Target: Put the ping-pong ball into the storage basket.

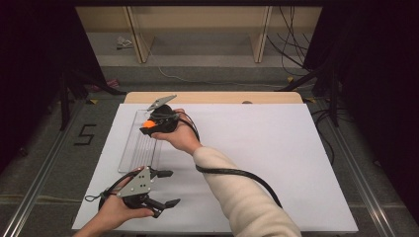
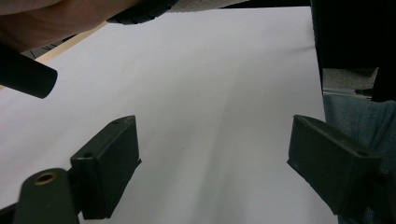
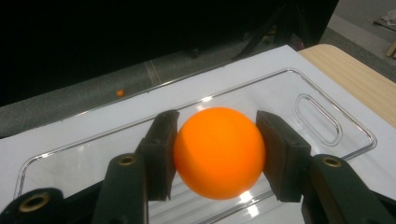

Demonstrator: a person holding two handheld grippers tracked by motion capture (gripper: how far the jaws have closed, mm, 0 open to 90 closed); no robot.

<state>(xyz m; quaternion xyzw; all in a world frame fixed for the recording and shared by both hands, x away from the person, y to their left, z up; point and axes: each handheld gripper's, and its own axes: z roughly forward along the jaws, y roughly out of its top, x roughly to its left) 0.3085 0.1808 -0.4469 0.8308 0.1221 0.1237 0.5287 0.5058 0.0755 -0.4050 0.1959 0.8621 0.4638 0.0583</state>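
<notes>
- Down at the near left corner of the white surface [image 1: 257, 148], my left claw [image 1: 168, 188] hangs just above the sheet with its jaws spread wide and nothing between them; in the left gripper view there is only bare white between the two black pads [image 2: 109, 163].
- Just beyond it lies a clear plastic tray [image 1: 129, 153], long and narrow, running away from me along the left side of the surface.
- Over the far part of that tray, my right claw [image 1: 148, 124] is pointing left, and it has an orange ball [image 1: 148, 123] pinched tight.
- In the right gripper view the ball [image 3: 219, 151] sits square between the two pads, one pressing each side, with the tray [image 3: 308, 98] right beneath it.
- Whether the ball touches the tray floor, I can't tell.
- My right sleeve [image 1: 242, 197] crosses the middle of the surface.
</notes>
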